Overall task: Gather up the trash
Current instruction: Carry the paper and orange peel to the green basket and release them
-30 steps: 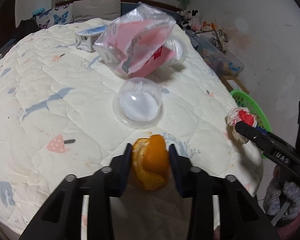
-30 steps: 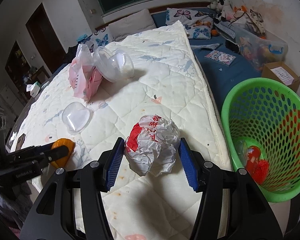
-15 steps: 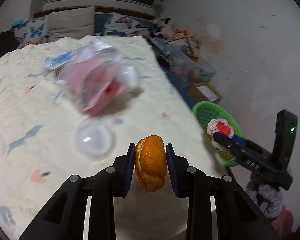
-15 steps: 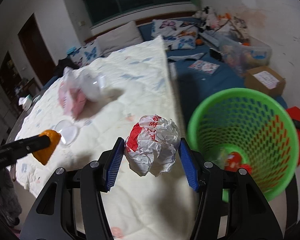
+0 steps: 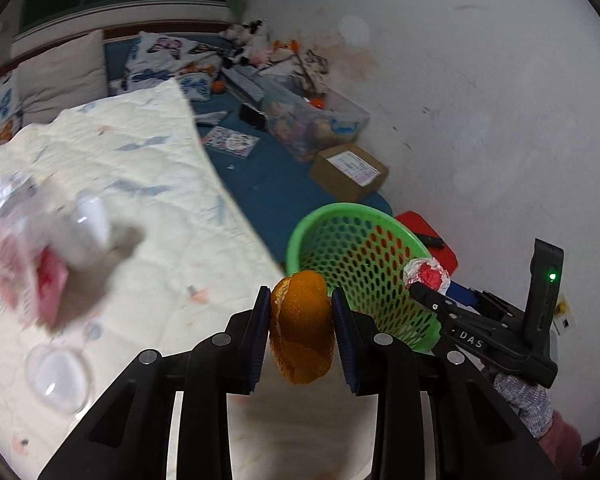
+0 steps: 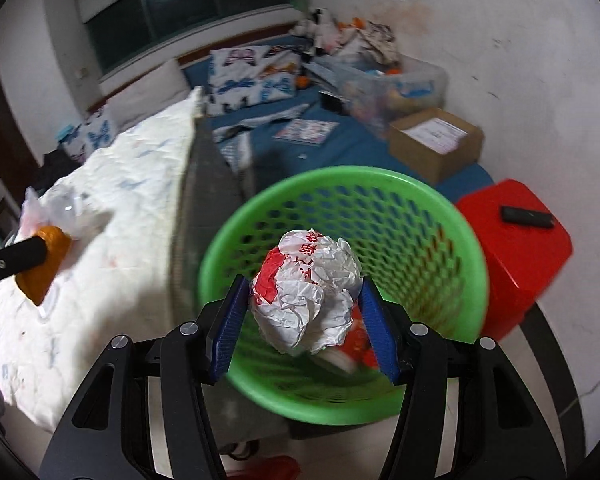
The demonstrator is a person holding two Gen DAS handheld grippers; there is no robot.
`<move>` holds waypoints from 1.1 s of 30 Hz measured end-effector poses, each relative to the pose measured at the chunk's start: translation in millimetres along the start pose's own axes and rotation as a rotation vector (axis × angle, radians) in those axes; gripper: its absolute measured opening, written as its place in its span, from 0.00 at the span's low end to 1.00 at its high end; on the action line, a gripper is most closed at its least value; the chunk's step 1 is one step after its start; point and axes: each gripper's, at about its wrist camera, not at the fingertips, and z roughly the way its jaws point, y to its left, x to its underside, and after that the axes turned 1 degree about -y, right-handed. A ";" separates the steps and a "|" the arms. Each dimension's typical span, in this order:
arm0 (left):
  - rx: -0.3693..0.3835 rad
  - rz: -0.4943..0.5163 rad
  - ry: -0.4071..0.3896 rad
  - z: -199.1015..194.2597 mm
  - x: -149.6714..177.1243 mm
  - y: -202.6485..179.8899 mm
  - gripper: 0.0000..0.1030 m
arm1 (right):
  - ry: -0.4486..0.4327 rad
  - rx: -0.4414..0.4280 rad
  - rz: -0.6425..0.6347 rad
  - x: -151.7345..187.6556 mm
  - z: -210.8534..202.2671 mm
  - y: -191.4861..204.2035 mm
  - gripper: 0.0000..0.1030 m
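My left gripper [image 5: 300, 328] is shut on an orange peel [image 5: 302, 332] and holds it in the air by the bed's edge, just left of the green mesh basket [image 5: 340, 216]. My right gripper [image 6: 306, 320] is shut on a crumpled white and red paper ball [image 6: 306, 300], held over the open mouth of the basket [image 6: 380, 176]. The paper ball also shows in the left wrist view [image 5: 426, 274]. The peel also shows in the right wrist view [image 6: 46, 260]. Some red and white trash lies in the basket's bottom.
On the quilted bed [image 5: 148, 184] lie a pink and clear plastic bag [image 5: 24, 248], a white cup [image 5: 92, 224] and a clear dome lid [image 5: 58, 376]. A red stool [image 6: 512, 240] with a black remote stands right of the basket. A cardboard box [image 6: 436, 140] is behind.
Both grippers have swung right, off the bed toward the basket. The paper ball is now over the basket's mouth and the peel is at the bed's edge. Both grips are unchanged.
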 end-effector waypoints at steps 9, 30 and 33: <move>0.030 0.085 0.046 37.5 -20.2 -34.3 0.30 | -0.002 0.024 0.048 3.4 2.2 -25.7 0.68; 0.065 0.160 0.118 93.1 -27.2 -65.0 0.54 | -0.025 0.001 0.083 14.9 -19.3 -33.6 0.68; 0.065 0.150 0.106 86.2 -27.6 -60.0 0.54 | -0.031 -0.002 0.084 15.4 -22.6 -31.6 0.68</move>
